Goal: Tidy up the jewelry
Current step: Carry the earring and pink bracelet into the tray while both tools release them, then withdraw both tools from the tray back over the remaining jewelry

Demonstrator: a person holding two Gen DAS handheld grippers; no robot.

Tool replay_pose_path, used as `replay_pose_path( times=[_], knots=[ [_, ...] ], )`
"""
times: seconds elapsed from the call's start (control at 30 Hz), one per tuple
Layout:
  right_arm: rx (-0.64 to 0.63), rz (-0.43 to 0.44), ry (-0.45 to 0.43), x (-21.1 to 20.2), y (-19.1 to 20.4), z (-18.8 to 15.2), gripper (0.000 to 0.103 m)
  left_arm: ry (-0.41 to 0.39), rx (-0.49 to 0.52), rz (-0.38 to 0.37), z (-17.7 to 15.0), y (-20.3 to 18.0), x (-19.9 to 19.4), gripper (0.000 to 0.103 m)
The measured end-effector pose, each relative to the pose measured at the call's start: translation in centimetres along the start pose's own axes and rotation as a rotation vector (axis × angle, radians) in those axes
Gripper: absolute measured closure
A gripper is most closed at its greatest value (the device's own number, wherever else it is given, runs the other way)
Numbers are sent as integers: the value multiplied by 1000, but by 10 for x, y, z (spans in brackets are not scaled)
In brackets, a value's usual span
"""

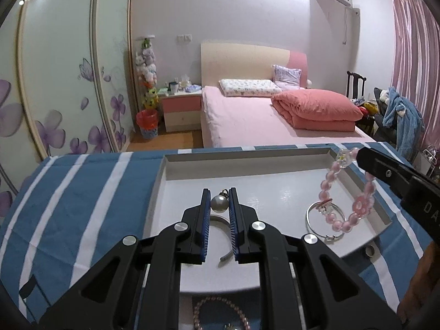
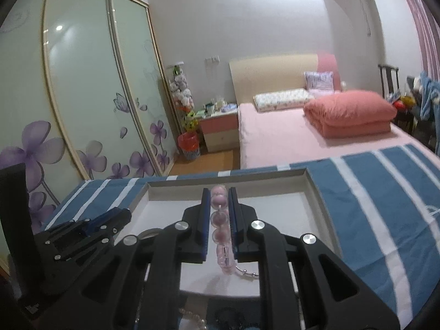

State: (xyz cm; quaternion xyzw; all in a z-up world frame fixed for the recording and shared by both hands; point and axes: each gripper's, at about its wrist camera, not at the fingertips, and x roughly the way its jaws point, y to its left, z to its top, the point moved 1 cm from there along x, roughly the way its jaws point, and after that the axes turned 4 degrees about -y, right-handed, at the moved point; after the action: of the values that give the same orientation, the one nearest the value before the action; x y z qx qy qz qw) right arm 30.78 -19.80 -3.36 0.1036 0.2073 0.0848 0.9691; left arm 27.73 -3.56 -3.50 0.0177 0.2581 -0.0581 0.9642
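A pearl pendant (image 1: 219,204) is being pinched by the left gripper (image 1: 219,200) above the white tray (image 1: 247,165); a pink beaded bracelet (image 1: 334,192), flower-charmed, is being clamped by the right gripper (image 2: 219,200) over its right edge.

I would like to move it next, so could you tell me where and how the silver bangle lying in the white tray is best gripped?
Grip the thin silver metal bangle at its near rim, coming from above; it lies flat in the shallow white rectangular tray, and the pink beaded bracelet drapes its far side.
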Motion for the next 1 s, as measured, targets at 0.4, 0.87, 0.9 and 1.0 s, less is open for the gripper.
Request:
replay_pose_path(
  times=[0.4, 0.87, 0.9, 1.0],
  knots=[
    [85, -49, 107, 35, -25, -11, 68, 71, 12, -10, -9, -8, 31, 89],
    [82, -83, 72, 9, -34, -7, 68, 67, -18, -12, -2, 2, 26, 76],
    [83, -83, 72, 6, -35, -7, 68, 63, -20, -11, -1, 4, 21, 76],
    [79, -84, 72, -3, -35, -7, 68, 48, -22, -8, 0, 8, 11, 76]
  ],
)
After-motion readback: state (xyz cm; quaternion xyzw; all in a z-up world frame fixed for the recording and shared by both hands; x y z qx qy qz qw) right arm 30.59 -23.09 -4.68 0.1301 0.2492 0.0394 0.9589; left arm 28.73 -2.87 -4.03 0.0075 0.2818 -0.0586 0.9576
